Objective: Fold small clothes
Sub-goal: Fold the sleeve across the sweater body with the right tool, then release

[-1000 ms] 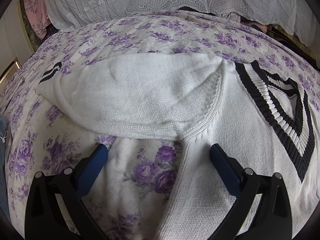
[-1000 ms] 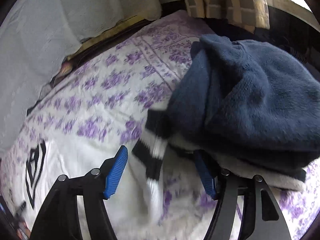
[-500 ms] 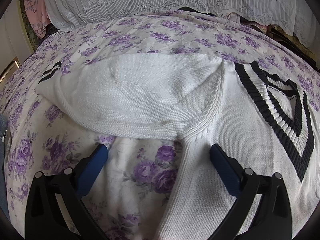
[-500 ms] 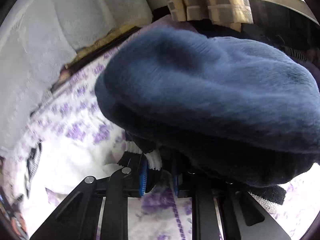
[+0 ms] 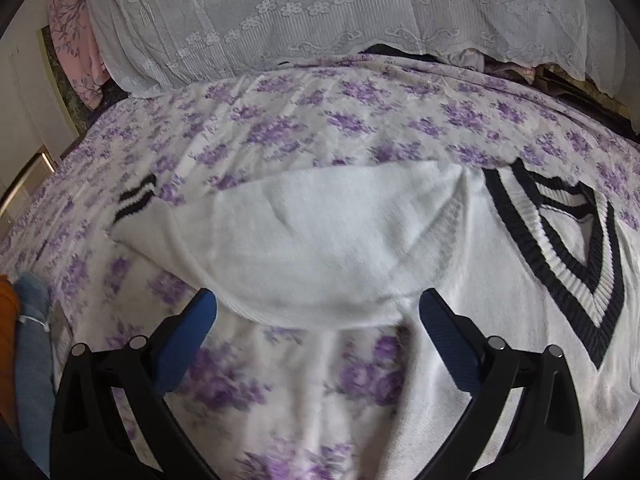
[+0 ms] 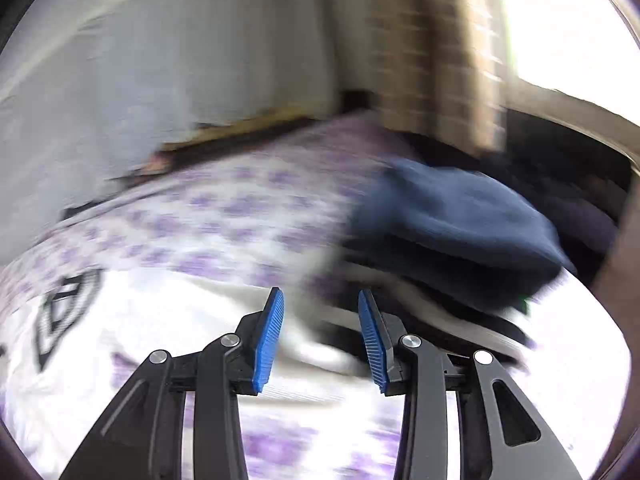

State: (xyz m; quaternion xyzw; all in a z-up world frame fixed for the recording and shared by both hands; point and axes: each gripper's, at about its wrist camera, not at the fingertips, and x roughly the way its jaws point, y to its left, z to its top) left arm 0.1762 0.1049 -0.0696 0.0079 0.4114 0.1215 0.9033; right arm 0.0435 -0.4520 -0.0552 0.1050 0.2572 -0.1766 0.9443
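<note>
Left gripper [image 5: 318,312] fingers wide, nothing held; white knit sweater with black-striped V-neck [image 5: 320,240] lies flat on purple-floral bedsheet [image 5: 304,128], sleeve just ahead of fingertips. Right gripper [image 6: 321,314] fingers just opening, partly apart, nothing between them; dark blue fleece garment [image 6: 452,220] ahead-right. View blurred.

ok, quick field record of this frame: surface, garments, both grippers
surface: floral bedspread
main garment: white sweater, flat, sleeve spread out, striped V-neck
other garment: navy fleece pile, over the other sleeve
left gripper: open, empty, above sleeve hem
right gripper: open, jaws just reopened, nothing gripped; view blurred
</note>
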